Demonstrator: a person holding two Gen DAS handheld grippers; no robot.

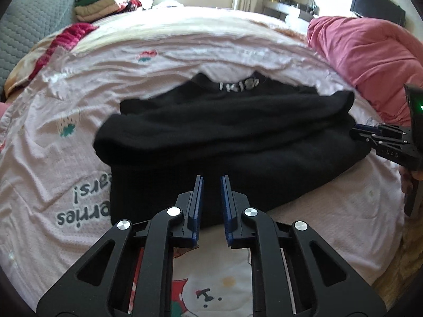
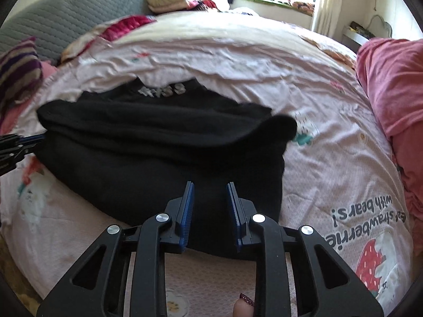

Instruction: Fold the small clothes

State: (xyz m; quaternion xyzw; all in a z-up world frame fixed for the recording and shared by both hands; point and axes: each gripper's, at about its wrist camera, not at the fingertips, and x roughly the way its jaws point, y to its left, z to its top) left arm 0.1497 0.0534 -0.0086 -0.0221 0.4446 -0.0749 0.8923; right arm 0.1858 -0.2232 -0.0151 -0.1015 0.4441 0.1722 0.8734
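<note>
A small black garment [image 1: 224, 137] with white lettering at its collar lies on the pink bedsheet [image 1: 53, 174], its sleeves folded across the body. It also shows in the right wrist view [image 2: 158, 153]. My left gripper [image 1: 213, 178] is open and empty, its blue-padded fingertips just above the garment's near hem. My right gripper [image 2: 210, 185] is open and empty over the near hem too. The right gripper shows at the right edge of the left wrist view [image 1: 355, 129], by the garment's side. The left gripper shows at the left edge of the right wrist view [image 2: 39, 137].
A rumpled red-pink quilt [image 1: 370, 52] lies on the right of the bed. A grey quilted headboard [image 1: 31, 31], folded clothes [image 1: 97, 5] and a striped cushion [image 2: 18, 71] sit at the far left. A window sill [image 2: 275, 1] is beyond.
</note>
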